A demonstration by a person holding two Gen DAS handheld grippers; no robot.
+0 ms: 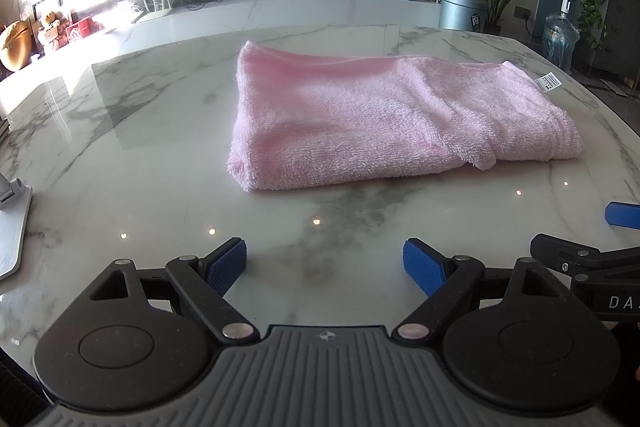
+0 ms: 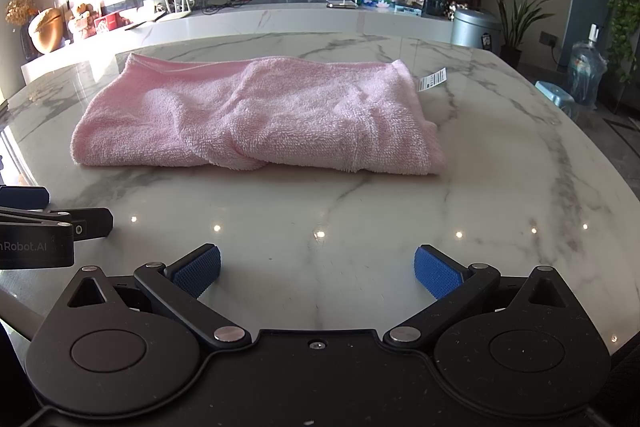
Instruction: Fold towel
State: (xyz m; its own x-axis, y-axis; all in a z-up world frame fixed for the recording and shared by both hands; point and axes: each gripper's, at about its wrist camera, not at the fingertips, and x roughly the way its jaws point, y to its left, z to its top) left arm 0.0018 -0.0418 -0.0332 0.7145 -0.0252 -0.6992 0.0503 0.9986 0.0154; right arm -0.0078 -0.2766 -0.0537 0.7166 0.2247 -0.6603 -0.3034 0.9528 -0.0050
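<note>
A pink terry towel [image 1: 384, 119] lies folded into a long band on the white marble table [image 1: 160, 155], with a white tag at its right end. It also shows in the right wrist view [image 2: 256, 115]. My left gripper [image 1: 324, 267] is open and empty, low over the table, well short of the towel's near edge. My right gripper [image 2: 316, 271] is open and empty too, short of the towel's near edge. Each gripper shows at the edge of the other's view: the right one [image 1: 600, 235] and the left one [image 2: 44, 223].
A white flat object [image 1: 12, 223] lies at the table's left edge. Beyond the table are a TV console [image 2: 280, 15], a grey bin [image 2: 474, 27], potted plants and a water bottle [image 2: 586, 71]. The table edge curves away at the right.
</note>
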